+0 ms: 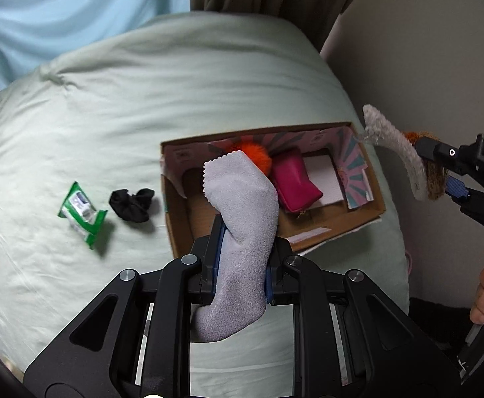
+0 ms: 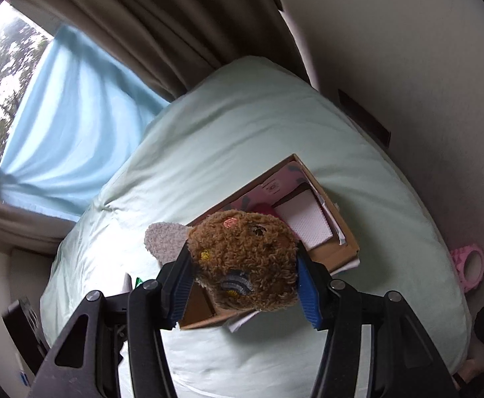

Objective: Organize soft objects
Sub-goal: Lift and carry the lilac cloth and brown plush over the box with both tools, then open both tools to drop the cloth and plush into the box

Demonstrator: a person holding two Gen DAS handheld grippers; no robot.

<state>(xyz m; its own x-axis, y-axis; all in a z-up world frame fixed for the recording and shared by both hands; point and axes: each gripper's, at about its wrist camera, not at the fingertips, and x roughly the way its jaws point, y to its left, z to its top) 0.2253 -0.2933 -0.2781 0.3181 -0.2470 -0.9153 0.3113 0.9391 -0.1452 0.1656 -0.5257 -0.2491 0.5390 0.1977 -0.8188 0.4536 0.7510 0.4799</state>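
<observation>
My left gripper (image 1: 243,248) is shut on a grey cleaning cloth (image 1: 242,199) and holds it over the near edge of an open cardboard box (image 1: 371,205) on a pale green duvet (image 1: 142,99). In the box lie an orange pompom (image 1: 253,152), a pink pouch (image 1: 293,182) and a white pad (image 1: 323,179). My right gripper (image 2: 243,262) is shut on a brown plush toy (image 2: 245,258) with a grey fuzzy part (image 2: 164,242), above the box (image 2: 341,242); it also shows at the right of the left wrist view (image 1: 431,165).
A green wipes packet (image 1: 82,212) and a black scrunchie (image 1: 132,204) lie on the duvet left of the box. Curtains (image 2: 142,33) hang behind the bed. A wall (image 2: 407,66) stands close on the right. A pink item (image 2: 470,265) lies beside the bed.
</observation>
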